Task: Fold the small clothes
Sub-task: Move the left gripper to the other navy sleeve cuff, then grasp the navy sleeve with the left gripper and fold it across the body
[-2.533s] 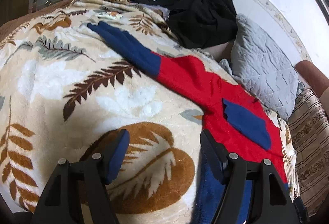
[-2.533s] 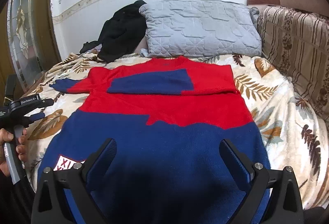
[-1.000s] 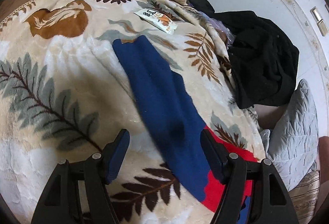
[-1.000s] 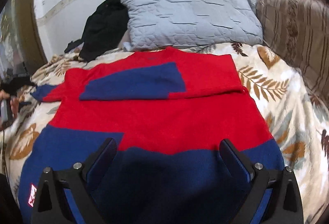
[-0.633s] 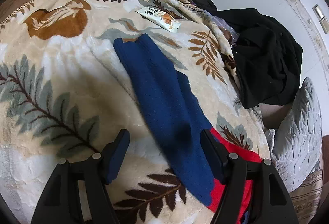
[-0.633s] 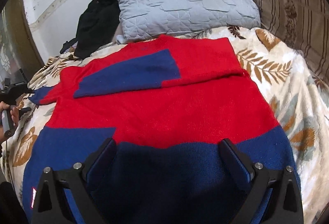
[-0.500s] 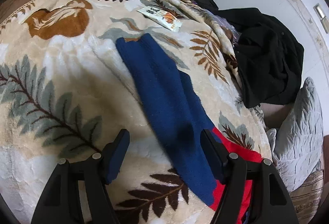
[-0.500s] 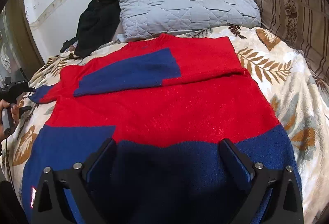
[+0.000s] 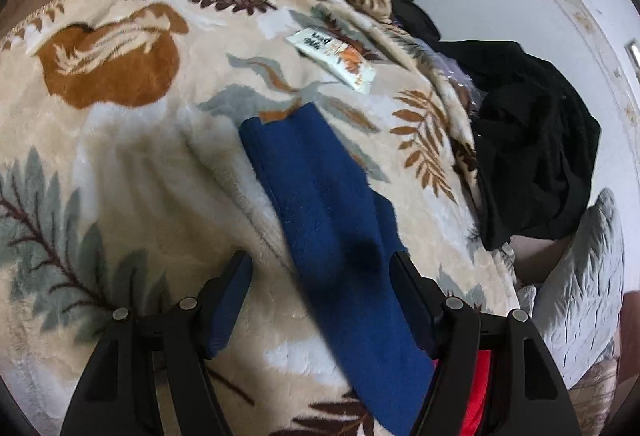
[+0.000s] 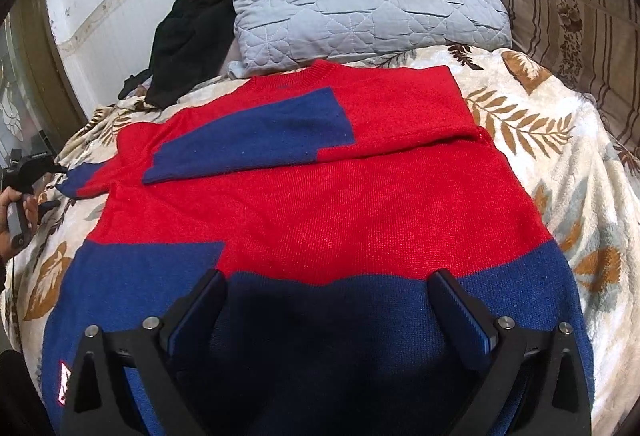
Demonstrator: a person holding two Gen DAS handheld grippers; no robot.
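Now closer along blue knit sleeve (image 9: 320, 212) of red-and-blue sweater (image 10: 320, 196) spread on leaf-print bed blanket (image 9: 120, 156). Left tool (image 9: 320, 272) closing, straddling sleeve, not yet pinching; sleeve's length running ahead. Right tool (image 10: 326, 288) wide, empty, over hem.

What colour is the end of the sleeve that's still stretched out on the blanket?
Dark blue. The sleeve turns red only near the shoulder; the left wrist view shows it best.
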